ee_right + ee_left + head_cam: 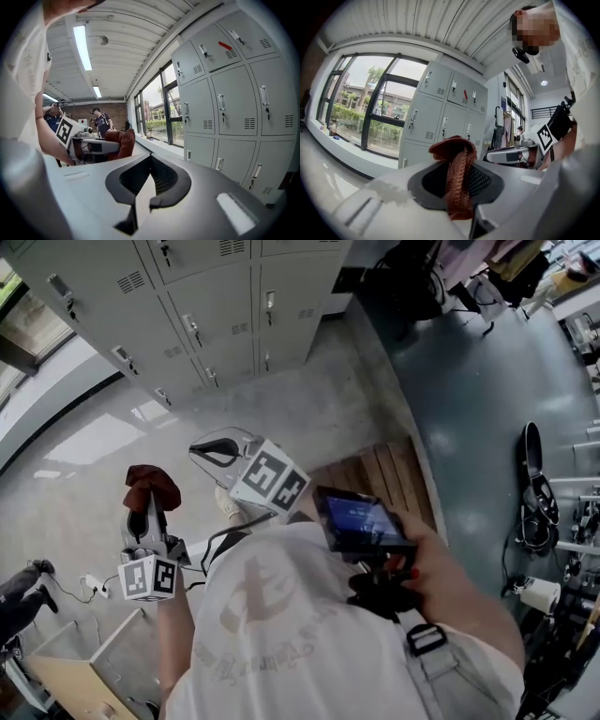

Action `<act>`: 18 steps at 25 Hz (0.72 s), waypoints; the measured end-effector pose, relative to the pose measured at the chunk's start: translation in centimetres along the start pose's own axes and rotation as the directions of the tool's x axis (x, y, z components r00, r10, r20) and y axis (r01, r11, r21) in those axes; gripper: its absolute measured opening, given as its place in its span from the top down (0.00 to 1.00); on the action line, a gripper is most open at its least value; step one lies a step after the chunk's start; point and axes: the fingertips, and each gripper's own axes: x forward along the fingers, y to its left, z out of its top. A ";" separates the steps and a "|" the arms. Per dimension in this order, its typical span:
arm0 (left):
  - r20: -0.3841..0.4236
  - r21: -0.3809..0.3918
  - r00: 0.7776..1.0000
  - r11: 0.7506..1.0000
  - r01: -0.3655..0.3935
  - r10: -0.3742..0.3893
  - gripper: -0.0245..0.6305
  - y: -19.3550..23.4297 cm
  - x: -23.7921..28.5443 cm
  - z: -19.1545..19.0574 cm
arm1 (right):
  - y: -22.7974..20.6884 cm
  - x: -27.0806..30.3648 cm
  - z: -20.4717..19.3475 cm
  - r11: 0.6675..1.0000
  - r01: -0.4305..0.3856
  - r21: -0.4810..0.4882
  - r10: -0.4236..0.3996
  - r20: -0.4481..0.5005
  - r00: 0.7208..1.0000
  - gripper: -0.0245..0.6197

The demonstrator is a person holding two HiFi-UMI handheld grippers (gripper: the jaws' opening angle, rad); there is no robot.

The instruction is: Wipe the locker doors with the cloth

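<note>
Your left gripper (150,510) pinched the cloth (152,486) at its bunched middle, well apart from the locker doors (225,306); it looked soft, light and limp. Your right gripper (214,454) was pressed together, empty.

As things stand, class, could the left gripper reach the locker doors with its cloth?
Probably yes, after a step forward: the left gripper is shut on the cloth, and only bare floor lies between it and the locker doors.

This looks like a workshop's locker corner: grey steel lockers (216,324) at twelve o'clock, a wooden pallet (384,474) on the concrete floor (309,418) at two, tangled cables (536,507) at three, and strip lights (82,44) overhead.
</note>
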 end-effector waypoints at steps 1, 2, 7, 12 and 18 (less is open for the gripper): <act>0.005 0.001 1.000 1.000 0.009 -0.009 0.83 0.7 0.8 0.4 | -0.4 0.9 0.3 1.000 0.002 -0.008 -0.002 -0.006 1.000 0.95; 0.009 -0.002 1.000 1.000 0.020 -0.020 0.83 1.2 1.6 0.7 | -1.0 1.6 0.6 1.000 0.008 -0.016 -0.008 -0.014 1.000 0.95; 0.018 -0.011 0.996 0.996 0.088 -0.087 0.83 3.6 5.5 2.0 | -3.8 4.6 2.1 0.998 0.057 -0.033 -0.057 -0.025 0.998 0.95; 0.019 -0.003 0.992 0.993 0.122 -0.122 0.83 6.8 8.1 3.6 | -4.7 7.7 3.9 0.996 0.068 -0.059 -0.069 -0.019 0.997 0.95; 0.015 0.001 0.983 0.983 0.183 -0.183 0.83 9.0 11.0 5.1 | -6.6 10.1 5.8 0.989 0.123 -0.082 -0.124 -0.011 0.992 0.95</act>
